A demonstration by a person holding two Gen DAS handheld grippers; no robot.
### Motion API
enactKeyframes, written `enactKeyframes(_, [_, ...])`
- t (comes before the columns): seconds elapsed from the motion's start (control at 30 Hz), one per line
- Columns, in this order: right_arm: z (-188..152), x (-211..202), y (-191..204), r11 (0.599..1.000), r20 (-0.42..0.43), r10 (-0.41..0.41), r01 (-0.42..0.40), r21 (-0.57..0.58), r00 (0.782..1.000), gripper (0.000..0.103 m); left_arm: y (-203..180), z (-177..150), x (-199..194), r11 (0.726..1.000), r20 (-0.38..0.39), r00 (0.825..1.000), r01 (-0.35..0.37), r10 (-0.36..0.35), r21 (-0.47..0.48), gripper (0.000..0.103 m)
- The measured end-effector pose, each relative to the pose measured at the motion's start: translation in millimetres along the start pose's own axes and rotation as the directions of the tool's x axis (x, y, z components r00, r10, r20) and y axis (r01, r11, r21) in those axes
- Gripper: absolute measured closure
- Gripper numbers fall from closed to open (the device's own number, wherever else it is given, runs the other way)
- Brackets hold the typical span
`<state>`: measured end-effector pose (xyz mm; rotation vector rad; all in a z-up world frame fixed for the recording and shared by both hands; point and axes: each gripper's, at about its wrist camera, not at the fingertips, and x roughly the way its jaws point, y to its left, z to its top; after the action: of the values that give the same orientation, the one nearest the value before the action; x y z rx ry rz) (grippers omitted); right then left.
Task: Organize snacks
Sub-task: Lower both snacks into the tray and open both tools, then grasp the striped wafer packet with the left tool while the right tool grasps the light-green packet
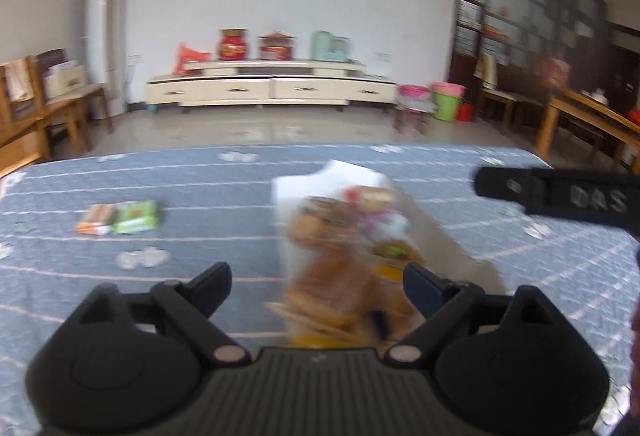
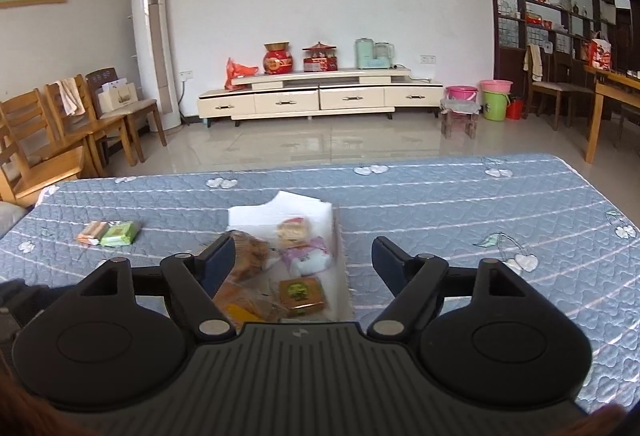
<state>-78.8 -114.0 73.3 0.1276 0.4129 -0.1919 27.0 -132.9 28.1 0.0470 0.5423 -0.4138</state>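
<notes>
Your left gripper [image 1: 318, 286] spread wide, empty; right gripper [image 2: 304, 256] likewise. Snacks [image 2: 300, 260] in box [image 2: 280, 212].

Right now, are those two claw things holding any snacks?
Left gripper: jaws open, holding nothing.
Right gripper: jaws open, holding nothing.

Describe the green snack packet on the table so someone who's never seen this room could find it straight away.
Start at the blue quilted tablecloth and find the white box holding snacks. Well to its left, two small packets lie side by side out on the cloth. The green packet is the one nearer the box; its neighbour, the orange packet, is narrower.
</notes>
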Motion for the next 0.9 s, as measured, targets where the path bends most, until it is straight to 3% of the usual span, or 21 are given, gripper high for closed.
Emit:
enactKeyframes(0.2, [-0.6, 12.6, 30.8, 0.998, -0.021, 0.055, -0.056, -0.032, 0.998, 0.000, 60.3, 4.0, -4.1, 0.986, 0.010, 0.989, -0.147, 0.149, -0.077, 0.010])
enactKeyframes(0.37, [-1.2, 30.4, 66.6, 0.990, -0.047, 0.118, -0.122, -0.077, 0.992, 0.000, 130.9, 13.8, 9.2, 0.948, 0.014, 0.956, -0.290, 0.294, -0.130, 0.006])
enactKeyframes(0.47, [-0.5, 43.2, 87.2, 0.982, -0.052, 0.152, -0.156, -0.101, 0.987, 0.000, 178.6, 22.2, 33.7, 0.946, -0.007, 0.961, -0.275, 0.278, -0.169, 0.004])
enactKeyframes(0.57, [1.6, 61.2, 105.6, 0.975, -0.062, 0.181, -0.187, -0.117, 0.982, 0.000, 211.5, 31.8, 72.2, 0.950, -0.047, 0.960, -0.278, 0.274, -0.144, 0.003])
enactKeyframes(0.77, [4.9, 105.0, 135.2, 0.966, -0.082, 0.210, -0.220, -0.135, 0.974, 0.000, 237.4, 38.7, 148.4, 0.963, -0.110, 0.961, -0.261, 0.253, -0.066, 0.004])
enactKeyframes(0.9, [5.8, 135.6, 150.7, 0.963, -0.105, 0.218, -0.231, -0.140, 0.970, 0.000, 249.1, 37.6, 186.0, 0.960, -0.148, 0.952, -0.276, 0.267, -0.042, 0.010])
